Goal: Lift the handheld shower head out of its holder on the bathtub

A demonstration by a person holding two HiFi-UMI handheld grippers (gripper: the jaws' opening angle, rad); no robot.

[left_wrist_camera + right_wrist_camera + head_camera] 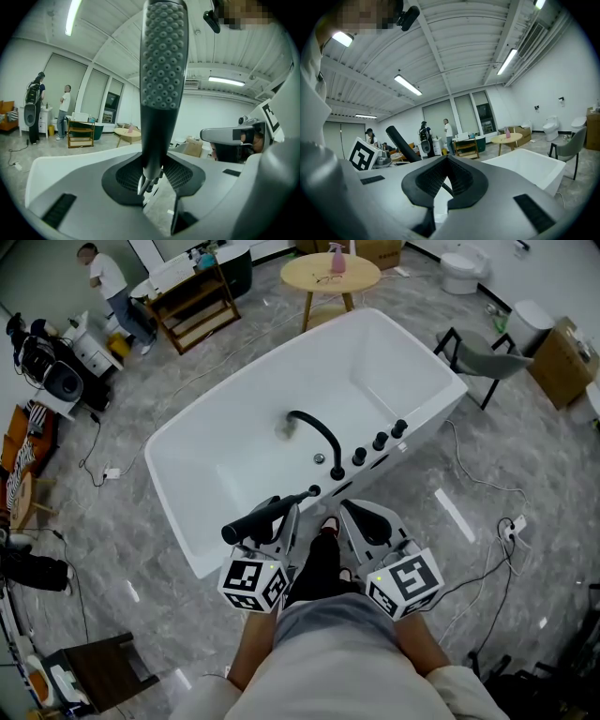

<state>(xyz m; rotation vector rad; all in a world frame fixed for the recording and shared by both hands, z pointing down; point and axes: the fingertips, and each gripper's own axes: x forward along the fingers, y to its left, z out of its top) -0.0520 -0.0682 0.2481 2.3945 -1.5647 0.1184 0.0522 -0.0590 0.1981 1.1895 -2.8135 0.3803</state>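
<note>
Head view: the left gripper (281,521) is clamped on the black shower head (248,524), which lies nearly level just above the near rim of the bathtub (164,451). Its long axis runs from the holder (314,490) out toward the lower left, spray end farthest from the tub. It looks lifted clear, or very nearly so. The right gripper (370,521) hangs beside it, holding nothing.

Left gripper view: the pads of the left gripper (152,173) pinch the handle low down. The shower head (161,70) stands lengthwise up the picture, nozzles facing the camera, its hose (146,180) trailing below.

Right gripper view: the right gripper (446,164) has its tips together, empty, with the shower head (401,143) slanting at left.

Next move, I judge, is to carry on upward and away, leaving slack in the hose.
</note>
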